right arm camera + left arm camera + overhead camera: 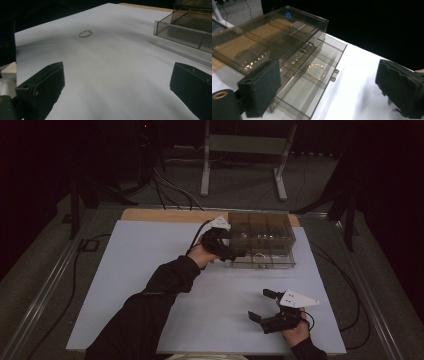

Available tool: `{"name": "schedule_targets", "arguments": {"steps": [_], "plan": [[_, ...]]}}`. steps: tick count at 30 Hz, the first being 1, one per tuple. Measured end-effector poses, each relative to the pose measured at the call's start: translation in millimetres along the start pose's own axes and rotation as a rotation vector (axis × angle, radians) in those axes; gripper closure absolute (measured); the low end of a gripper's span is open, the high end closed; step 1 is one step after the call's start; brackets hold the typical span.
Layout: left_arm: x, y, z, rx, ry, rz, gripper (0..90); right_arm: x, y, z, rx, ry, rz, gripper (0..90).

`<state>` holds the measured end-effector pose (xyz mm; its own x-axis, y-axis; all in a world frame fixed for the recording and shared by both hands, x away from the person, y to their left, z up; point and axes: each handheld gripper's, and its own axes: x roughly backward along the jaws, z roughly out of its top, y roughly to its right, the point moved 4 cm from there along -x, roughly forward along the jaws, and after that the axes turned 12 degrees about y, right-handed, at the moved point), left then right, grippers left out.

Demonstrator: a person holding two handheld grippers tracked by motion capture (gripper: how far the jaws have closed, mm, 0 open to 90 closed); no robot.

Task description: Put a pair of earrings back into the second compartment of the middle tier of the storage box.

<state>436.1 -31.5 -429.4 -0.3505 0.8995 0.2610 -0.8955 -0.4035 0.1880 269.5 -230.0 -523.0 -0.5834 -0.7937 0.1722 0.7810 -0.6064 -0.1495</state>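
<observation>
Black left claw (329,92) wide, empty.

Desk (150,285) covered with a white sheet; bare wood strip showing along the far edge. Smoky clear plastic drawer box (261,232) sits on the sheet at far centre-right, one drawer (312,82) pulled out. A small gold chain ring (85,33) lies on the sheet, well apart from the box.
</observation>
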Motion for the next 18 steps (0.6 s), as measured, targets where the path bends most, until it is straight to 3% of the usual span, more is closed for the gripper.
{"name": "schedule_targets", "arguments": {"steps": [3,12,18], "plan": [[15.0,0.1,-2.1,0.0,0.0,-0.004,2.7,-0.3,-0.5,0.2,-0.001,-0.001,0.001,0.0],[39.9,0.2,-16.7,0.0,0.003,-0.015,2.7,-0.8,-0.3,-0.4,0.004,-0.005,-0.004,0.0],[57.8,-3.7,-26.1,0.014,0.007,0.006,2.8,-1.3,-0.7,-0.6,0.004,-0.008,-0.003,0.0]]}}
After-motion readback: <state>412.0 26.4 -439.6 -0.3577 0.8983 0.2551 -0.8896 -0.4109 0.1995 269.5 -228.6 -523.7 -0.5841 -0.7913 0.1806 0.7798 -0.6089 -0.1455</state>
